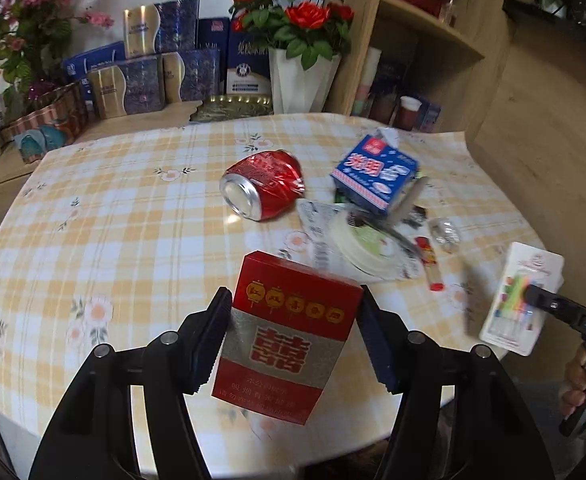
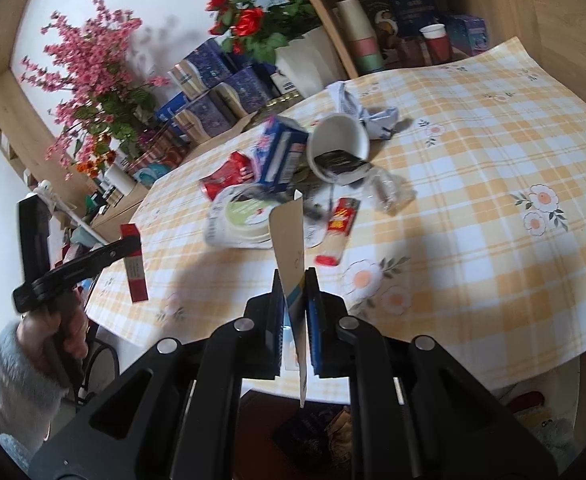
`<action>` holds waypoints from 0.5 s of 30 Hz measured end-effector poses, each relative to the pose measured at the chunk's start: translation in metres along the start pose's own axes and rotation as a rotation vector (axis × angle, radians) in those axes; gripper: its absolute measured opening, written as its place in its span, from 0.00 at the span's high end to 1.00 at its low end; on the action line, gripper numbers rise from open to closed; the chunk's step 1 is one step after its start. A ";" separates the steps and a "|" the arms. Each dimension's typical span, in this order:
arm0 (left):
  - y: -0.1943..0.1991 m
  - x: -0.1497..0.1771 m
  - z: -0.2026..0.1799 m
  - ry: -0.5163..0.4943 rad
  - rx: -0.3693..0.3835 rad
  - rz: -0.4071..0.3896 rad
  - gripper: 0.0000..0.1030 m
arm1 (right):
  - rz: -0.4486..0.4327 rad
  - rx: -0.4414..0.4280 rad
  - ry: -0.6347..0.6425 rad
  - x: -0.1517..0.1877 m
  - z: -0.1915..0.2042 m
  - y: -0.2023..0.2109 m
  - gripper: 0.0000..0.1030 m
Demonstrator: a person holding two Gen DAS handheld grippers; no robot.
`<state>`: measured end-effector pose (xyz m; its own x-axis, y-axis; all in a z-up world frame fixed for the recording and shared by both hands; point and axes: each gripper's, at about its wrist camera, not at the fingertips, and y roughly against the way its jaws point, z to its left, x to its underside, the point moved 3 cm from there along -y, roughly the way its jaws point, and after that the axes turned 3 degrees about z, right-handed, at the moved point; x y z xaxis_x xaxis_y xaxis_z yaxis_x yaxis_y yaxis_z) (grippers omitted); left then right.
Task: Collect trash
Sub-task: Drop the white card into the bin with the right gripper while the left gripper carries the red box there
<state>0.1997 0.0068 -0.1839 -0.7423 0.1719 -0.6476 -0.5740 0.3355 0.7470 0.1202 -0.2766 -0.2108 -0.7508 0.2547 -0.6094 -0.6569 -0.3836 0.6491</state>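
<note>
Well, the table under its yellow checked cloth fills most of both views, with the trash heaped just right of centre in the left wrist view. Biggest in that heap is the blue milk carton, then the crushed red can to its left, then the white lid lying on a plastic wrapper below them. In the right wrist view a white paper cup lies tipped on its side beside the carton, with a small red and yellow packet lower down.

Both tools are already loaded. The left hand-held gripper has its pads pressed on the two sides of a red cigarette box, lifted clear of the cloth at the lower middle of the frame. The right hand-held gripper is pinched onto a thin candle card, held edge-on and upright; the left view shows its face at the right edge.

No bin shows in either picture, so I can't say where these go. I'd judge the carry is the step in hand: keep both grips firm, hold the card level since it's thin and could slip, and swing wide of the heap.
</note>
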 end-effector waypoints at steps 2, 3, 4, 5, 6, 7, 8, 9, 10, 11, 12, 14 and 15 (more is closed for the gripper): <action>0.016 0.016 -0.013 0.006 0.006 -0.013 0.41 | 0.006 -0.008 0.019 0.007 0.009 0.004 0.87; 0.022 0.025 -0.018 0.013 0.011 -0.016 0.41 | 0.011 -0.011 0.029 0.012 0.013 0.005 0.87; 0.029 0.035 -0.024 0.023 0.021 -0.017 0.41 | 0.017 -0.014 0.040 0.017 0.017 0.007 0.87; 0.035 0.045 -0.028 0.033 0.027 -0.016 0.41 | 0.022 -0.015 0.047 0.021 0.020 0.008 0.87; 0.040 0.053 -0.032 0.043 0.032 -0.014 0.41 | 0.033 -0.017 0.056 0.028 0.024 0.010 0.87; 0.046 0.065 -0.036 0.059 0.042 -0.011 0.41 | 0.041 -0.020 0.063 0.034 0.026 0.011 0.87; 0.049 0.071 -0.038 0.068 0.047 -0.010 0.41 | 0.048 -0.021 0.068 0.039 0.028 0.012 0.87; 0.054 0.080 -0.041 0.083 0.056 -0.008 0.41 | 0.057 -0.022 0.074 0.045 0.030 0.014 0.87; 0.057 0.087 -0.043 0.089 0.063 -0.008 0.41 | 0.067 -0.025 0.078 0.052 0.033 0.015 0.87; 0.060 0.093 -0.045 0.093 0.068 -0.006 0.41 | 0.077 -0.026 0.081 0.058 0.034 0.016 0.87; 0.063 0.100 -0.049 0.095 0.073 -0.002 0.41 | 0.087 -0.027 0.084 0.065 0.036 0.017 0.87; 0.066 0.110 -0.055 0.092 0.077 0.005 0.41 | 0.118 -0.027 0.093 0.081 0.039 0.017 0.87; 0.068 0.114 -0.056 0.088 0.077 0.006 0.41 | 0.129 -0.027 0.095 0.087 0.040 0.016 0.87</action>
<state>0.0569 -0.0032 -0.1987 -0.7751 0.0931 -0.6249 -0.5436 0.4058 0.7347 0.0418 -0.2251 -0.2346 -0.8184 0.1172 -0.5626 -0.5521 -0.4321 0.7130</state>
